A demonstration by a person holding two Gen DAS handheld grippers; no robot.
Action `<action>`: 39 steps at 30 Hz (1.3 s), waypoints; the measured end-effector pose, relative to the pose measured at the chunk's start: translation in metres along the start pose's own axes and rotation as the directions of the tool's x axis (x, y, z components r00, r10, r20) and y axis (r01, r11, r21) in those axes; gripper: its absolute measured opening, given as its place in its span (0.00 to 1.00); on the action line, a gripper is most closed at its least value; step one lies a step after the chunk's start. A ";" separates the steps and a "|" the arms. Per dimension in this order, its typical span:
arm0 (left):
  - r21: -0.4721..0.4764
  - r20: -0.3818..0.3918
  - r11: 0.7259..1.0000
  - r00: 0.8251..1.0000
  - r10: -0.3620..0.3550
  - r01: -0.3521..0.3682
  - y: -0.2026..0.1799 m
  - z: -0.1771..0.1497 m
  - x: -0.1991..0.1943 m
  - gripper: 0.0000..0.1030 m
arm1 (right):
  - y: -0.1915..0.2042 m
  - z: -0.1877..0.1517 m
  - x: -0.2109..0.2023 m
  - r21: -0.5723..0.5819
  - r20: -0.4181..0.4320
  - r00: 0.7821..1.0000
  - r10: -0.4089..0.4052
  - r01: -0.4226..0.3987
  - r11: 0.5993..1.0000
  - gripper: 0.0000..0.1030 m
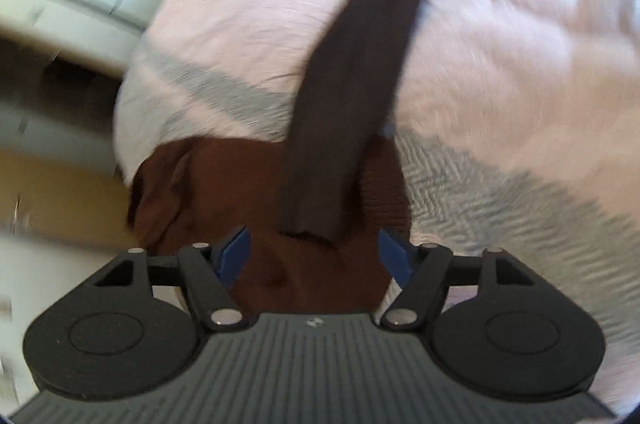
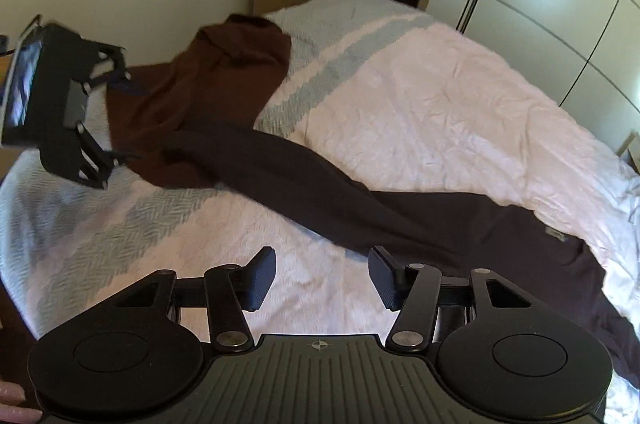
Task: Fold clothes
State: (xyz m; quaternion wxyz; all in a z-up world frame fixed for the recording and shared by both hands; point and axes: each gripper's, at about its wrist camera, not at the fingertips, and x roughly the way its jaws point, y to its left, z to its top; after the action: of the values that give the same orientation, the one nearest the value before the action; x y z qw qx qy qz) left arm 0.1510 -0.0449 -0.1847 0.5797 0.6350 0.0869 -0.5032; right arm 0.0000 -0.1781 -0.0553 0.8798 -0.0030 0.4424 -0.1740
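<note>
Ribbed dark sleeve (image 1: 344, 96) across rumpled bedspread (image 1: 500, 36)

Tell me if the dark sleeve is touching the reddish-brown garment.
Touching. The right wrist view shows the dark sleeve draped over the reddish-brown garment, its cuff end resting on it.

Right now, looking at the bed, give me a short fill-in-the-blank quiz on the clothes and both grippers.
1. The dark sleeve lies across the ____ garment.
2. Both garments lie on a ____.
3. The right gripper has ____ between its fingers.
4. The left gripper hovers over the ____ garment.

Missing words: brown; bed; nothing; brown
</note>
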 end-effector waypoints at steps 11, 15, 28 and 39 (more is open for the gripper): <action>0.009 0.047 0.998 0.997 -0.056 0.056 0.023 -0.005 0.034 0.06 | -0.018 0.020 0.086 0.031 -0.136 0.990 0.046 -0.042 0.999 0.54; -0.076 0.126 0.996 0.991 -0.045 0.055 0.049 0.002 0.009 0.05 | -0.003 0.029 0.096 -0.077 -0.094 0.991 0.097 -0.104 0.992 0.54; -0.058 0.213 0.993 0.973 -0.085 0.099 0.063 0.009 -0.014 0.05 | 0.084 0.072 0.164 -0.470 0.117 0.969 0.218 -0.140 0.872 0.54; -0.254 0.218 0.966 0.976 0.004 0.053 0.073 0.010 -0.032 0.22 | 0.011 0.102 0.153 -0.147 0.253 0.942 0.220 -0.187 0.971 0.02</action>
State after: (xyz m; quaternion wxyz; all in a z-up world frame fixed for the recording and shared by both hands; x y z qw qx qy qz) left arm 0.1811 -0.0609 -0.1122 0.6571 0.4944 0.0960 -0.5610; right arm 0.1669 -0.2298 -0.1137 0.9429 -0.0340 0.3271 -0.0528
